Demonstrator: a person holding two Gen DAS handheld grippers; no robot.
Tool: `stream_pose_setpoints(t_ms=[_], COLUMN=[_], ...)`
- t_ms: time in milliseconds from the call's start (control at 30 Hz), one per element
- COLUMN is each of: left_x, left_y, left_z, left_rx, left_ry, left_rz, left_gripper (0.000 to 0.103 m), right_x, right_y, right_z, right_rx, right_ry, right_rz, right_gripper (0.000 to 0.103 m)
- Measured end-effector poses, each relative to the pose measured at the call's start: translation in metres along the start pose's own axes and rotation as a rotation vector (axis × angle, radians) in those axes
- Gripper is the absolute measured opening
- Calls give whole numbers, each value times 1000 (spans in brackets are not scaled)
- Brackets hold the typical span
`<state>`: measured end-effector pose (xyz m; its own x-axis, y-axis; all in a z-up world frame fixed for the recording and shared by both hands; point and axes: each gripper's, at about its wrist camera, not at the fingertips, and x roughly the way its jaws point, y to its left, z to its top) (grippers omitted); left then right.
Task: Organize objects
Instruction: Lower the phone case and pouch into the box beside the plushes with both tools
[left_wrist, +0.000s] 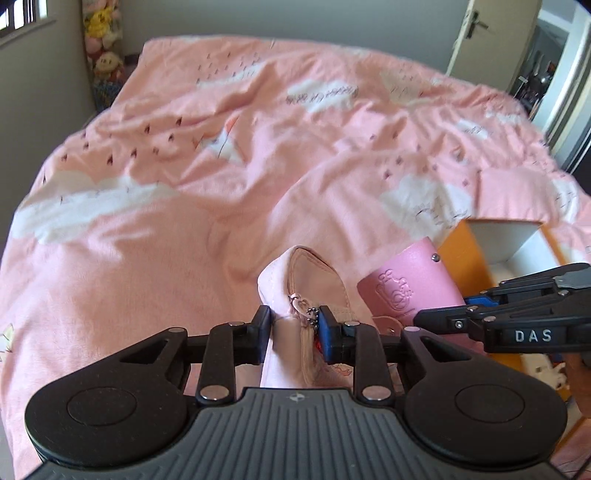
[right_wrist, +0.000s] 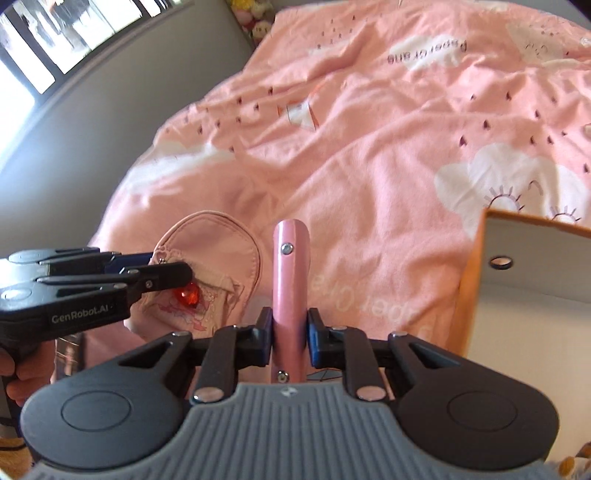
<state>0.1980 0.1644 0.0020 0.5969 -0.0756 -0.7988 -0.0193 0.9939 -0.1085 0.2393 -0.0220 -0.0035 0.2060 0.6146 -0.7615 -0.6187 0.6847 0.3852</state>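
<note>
Bedding in pink with white clouds covers the bed (left_wrist: 184, 155) that fills both views, rumpled into soft folds. The left gripper (left_wrist: 293, 325) has its jaws pinched on a pale pink fabric pouch (left_wrist: 295, 280), gripping it at the zipper edge where a small bead chain and zipper pull (left_wrist: 300, 304) hang between the pads. The pouch stands on edge, lifted off the bedding. From the right wrist view the same pouch (right_wrist: 218, 243) shows its rounded flap and a red heart-shaped charm (right_wrist: 188, 295) dangling beside the left gripper (right_wrist: 173, 267).

The right gripper (right_wrist: 288, 332) has its jaws pressed onto a pink leather wallet (right_wrist: 290, 266), held upright by its narrow spine, with metal snap studs showing on that spine. In the left wrist view the wallet (left_wrist: 406, 284) shows an embossed emblem on its face and sits just beside the pouch, the right gripper (left_wrist: 436, 317) clamping it from the right side.

An orange box (right_wrist: 469, 288) with a white inside stands open on the bed to the right of the wallet. Plush toys (left_wrist: 103, 40) are stacked in the far corner by the wall, and a door (left_wrist: 469, 33) stands ajar at the far right.
</note>
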Motion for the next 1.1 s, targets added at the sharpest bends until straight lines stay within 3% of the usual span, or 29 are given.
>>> stream_pose_setpoints(t_ms=[167, 267, 400, 533, 700, 900, 1100], left_x=[-43, -59, -56, -27, 19, 63, 74], left_y=[-41, -71, -115, -154, -196, -223, -233], left_z=[14, 22, 28, 32, 29, 25, 18], left_rx=[38, 63, 113, 127, 210, 325, 368], left_ry=[-118, -165, -181, -140, -78, -3, 49], left_rz=[-48, -94, -180, -231, -149, -34, -35], left_gripper=[30, 30, 30, 30, 30, 30, 30], right_x=[-66, -104, -140, -148, -127, -88, -78], right_y=[-10, -23, -51, -88, -129, -166, -175], right_z=[-3, -9, -21, -37, -50, -48, -54], right_rx=[42, 66, 121, 207, 293, 385, 410], right_ry=[-134, -213, -284, -279, -228, -170, -129], right_rz=[18, -19, -107, -188, -247, -215, -181], right_gripper=[20, 20, 20, 20, 20, 20, 19])
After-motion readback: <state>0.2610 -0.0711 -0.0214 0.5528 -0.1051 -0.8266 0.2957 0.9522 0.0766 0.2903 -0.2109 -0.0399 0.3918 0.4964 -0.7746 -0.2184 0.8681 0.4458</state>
